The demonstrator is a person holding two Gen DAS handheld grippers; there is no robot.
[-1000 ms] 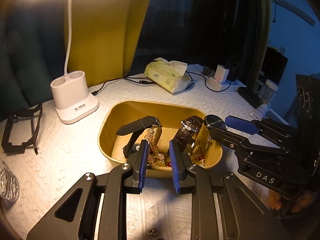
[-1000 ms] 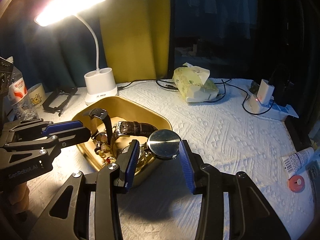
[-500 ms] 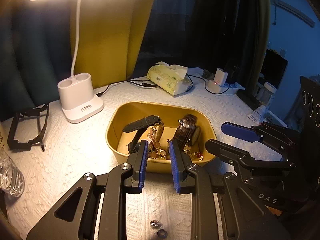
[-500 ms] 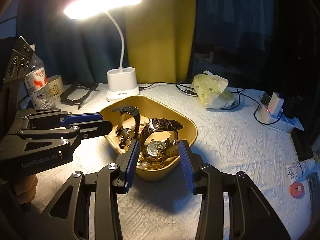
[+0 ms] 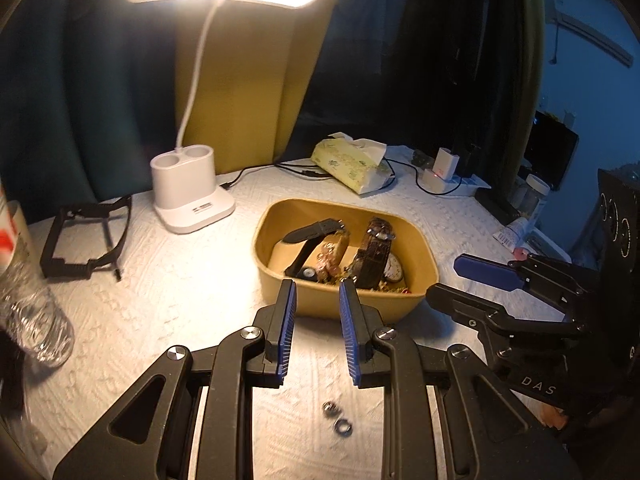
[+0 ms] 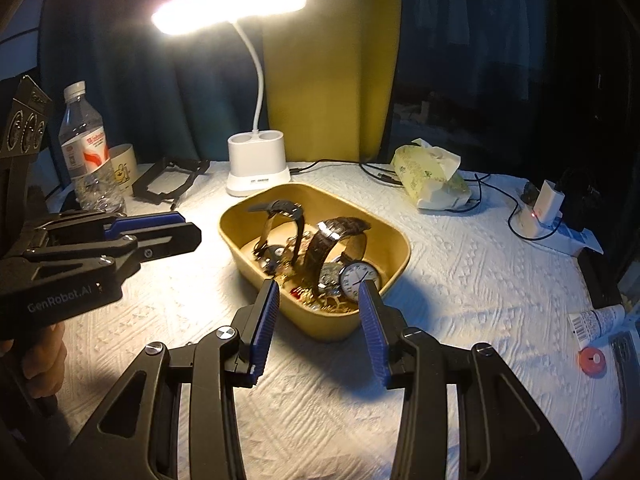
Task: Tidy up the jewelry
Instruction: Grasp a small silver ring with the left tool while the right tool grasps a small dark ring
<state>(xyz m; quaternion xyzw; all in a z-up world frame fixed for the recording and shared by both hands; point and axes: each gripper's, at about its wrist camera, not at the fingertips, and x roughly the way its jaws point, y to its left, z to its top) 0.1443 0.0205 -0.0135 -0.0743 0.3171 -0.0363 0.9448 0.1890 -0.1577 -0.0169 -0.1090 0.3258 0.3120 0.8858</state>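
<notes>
Both the left claw [image 5: 316, 296] and right claw [image 6: 318, 300] hover spread and empty; the smooth, fragile-looking pocket watch [image 6: 357, 280] seems best pinched by its rim.

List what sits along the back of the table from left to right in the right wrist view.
Water bottle → cup → black frame → lamp base → tissue pack → white charger.
</notes>
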